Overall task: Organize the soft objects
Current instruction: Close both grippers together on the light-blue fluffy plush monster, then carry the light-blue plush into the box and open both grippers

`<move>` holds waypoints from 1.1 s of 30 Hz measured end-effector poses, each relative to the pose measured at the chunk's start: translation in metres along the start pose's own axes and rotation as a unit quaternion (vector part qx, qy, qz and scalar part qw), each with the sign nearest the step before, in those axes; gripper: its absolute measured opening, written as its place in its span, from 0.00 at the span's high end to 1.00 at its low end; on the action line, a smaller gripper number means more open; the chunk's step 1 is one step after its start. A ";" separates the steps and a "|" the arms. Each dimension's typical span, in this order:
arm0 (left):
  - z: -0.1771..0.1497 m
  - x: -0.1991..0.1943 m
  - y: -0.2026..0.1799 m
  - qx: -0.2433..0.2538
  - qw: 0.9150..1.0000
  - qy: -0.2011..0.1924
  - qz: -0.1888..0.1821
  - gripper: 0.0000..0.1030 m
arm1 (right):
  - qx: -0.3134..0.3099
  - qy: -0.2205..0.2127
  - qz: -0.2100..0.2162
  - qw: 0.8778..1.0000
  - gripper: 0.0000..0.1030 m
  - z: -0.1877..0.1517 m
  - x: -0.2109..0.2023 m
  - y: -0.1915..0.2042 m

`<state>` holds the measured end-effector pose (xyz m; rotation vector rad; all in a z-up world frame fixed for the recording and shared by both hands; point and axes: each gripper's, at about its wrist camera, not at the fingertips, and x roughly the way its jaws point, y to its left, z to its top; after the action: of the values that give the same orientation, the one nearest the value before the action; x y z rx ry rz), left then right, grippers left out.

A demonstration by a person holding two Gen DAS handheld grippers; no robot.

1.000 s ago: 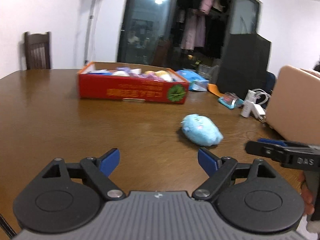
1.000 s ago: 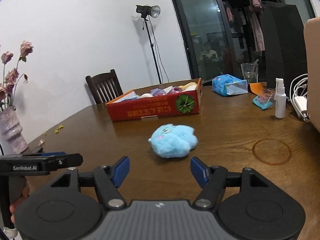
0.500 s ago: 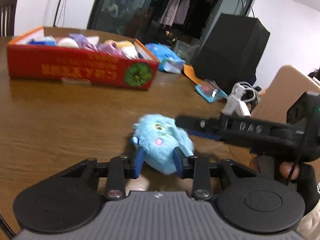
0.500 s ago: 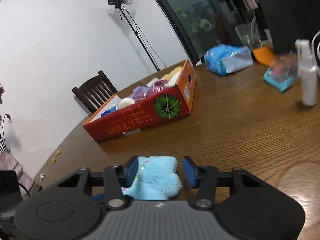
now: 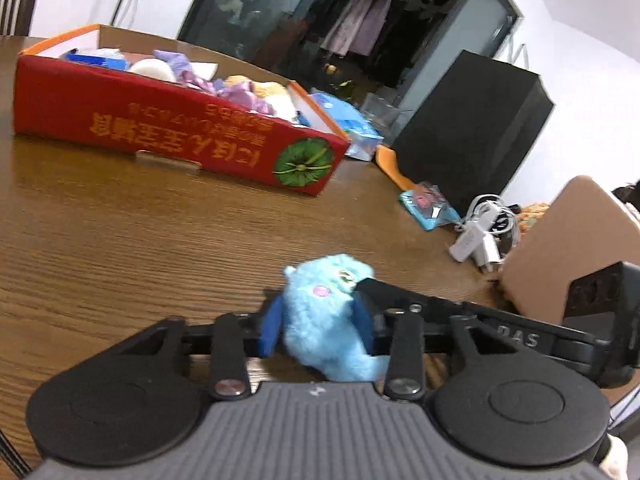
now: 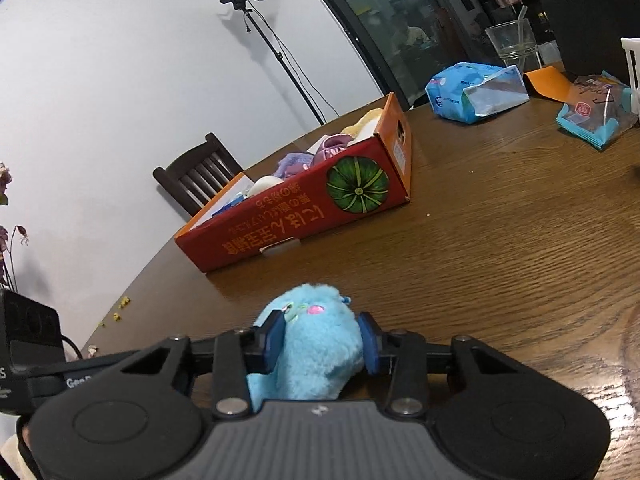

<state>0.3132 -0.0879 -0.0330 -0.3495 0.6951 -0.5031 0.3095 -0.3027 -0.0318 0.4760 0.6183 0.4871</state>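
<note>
Blue plush toy (image 5: 328, 320) is pinched from both sides by left gripper (image 5: 318, 326) and right gripper (image 6: 320, 342), jaws just closed in, low over the wooden table (image 5: 120, 240). Red box (image 5: 168, 132) is set beyond; white wall (image 6: 120, 60) is seen behind.

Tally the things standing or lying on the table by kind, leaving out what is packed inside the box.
Plush toys: 1, the blue plush toy
Boxes: 1, the red box
Plastic packets: 2, the blue packet and the snack packet
Cups: 1, the clear cup
Orange flat things: 1, the orange piece
Charger bundles: 1, the white charger with cable
Total: 7
</note>
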 end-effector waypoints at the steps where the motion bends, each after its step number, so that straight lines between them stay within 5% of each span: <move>1: -0.001 0.000 -0.001 0.002 1.000 0.000 0.001 0.68 | 0.001 0.000 0.002 1.000 0.62 0.000 0.000 -0.001; 9: -0.011 -0.009 0.010 -0.032 0.999 0.004 -0.020 0.72 | -0.015 0.000 0.007 1.000 0.62 -0.003 -0.005 0.005; 12: -0.012 -0.011 0.010 -0.029 0.999 0.004 -0.019 0.73 | 0.002 -0.008 -0.017 1.000 0.51 -0.010 -0.018 0.004; 16: -0.014 -0.012 0.008 -0.026 0.999 0.003 -0.023 0.73 | 0.030 -0.024 -0.029 0.999 0.51 -0.022 -0.036 0.003; 21: -0.015 -0.012 0.007 -0.024 0.999 0.001 -0.027 0.75 | 0.031 -0.018 -0.024 0.999 0.67 -0.021 -0.028 0.006; 25: -0.011 -0.022 0.010 -0.031 0.999 -0.015 -0.029 0.75 | 0.034 -0.024 -0.026 0.999 0.70 -0.016 -0.024 0.016; 33: 0.095 -0.046 0.025 0.027 0.995 -0.095 -0.027 0.75 | -0.050 -0.076 0.008 0.996 0.70 0.076 0.010 0.074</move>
<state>0.3562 -0.0286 0.0474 -0.3610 0.4880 -0.5314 0.3448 -0.2596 0.0593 0.4195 0.4414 0.4901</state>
